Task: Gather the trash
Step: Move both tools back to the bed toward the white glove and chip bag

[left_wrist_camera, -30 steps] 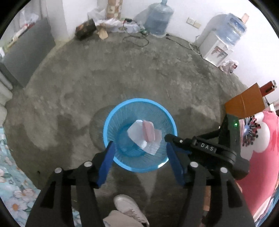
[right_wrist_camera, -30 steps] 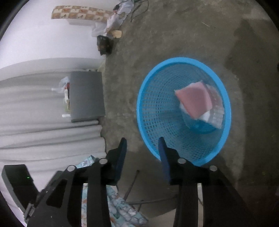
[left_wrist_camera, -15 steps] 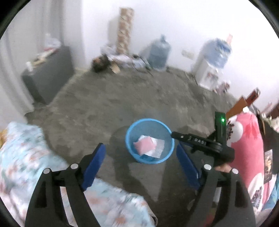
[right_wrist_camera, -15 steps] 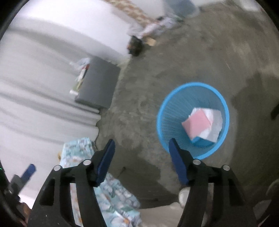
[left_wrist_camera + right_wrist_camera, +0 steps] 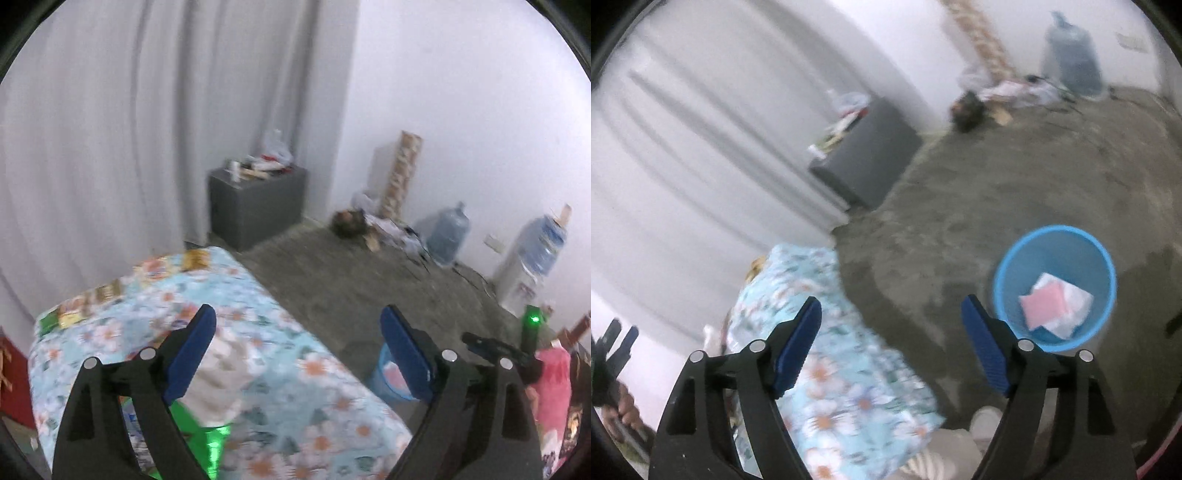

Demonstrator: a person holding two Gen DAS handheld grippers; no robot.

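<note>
Left wrist view has the left gripper (image 5: 297,343) spread wide and holding nothing, raised over a bed draped in a floral sheet (image 5: 258,306). Just under its near left finger lie a crumpled pale wad (image 5: 212,384) and a green wrapper (image 5: 201,432), both blurred, and more packets (image 5: 99,295) sit along the far left edge of the bed. Right of the bed, down on the grey floor (image 5: 351,280), part of the blue basket (image 5: 384,380) peeks past the right finger. The right gripper (image 5: 892,330) is likewise wide open and empty; in its view the basket (image 5: 1054,236) stands on the floor to the right with a pink pad (image 5: 1043,306) and white paper (image 5: 1075,301) lying inside. To my eye some trash is binned and the step in hand is fetching the next piece. That calls for lowering the left gripper onto the wad or wrapper, closing on it without snagging the sheet, then carrying it across to the basket.
</note>
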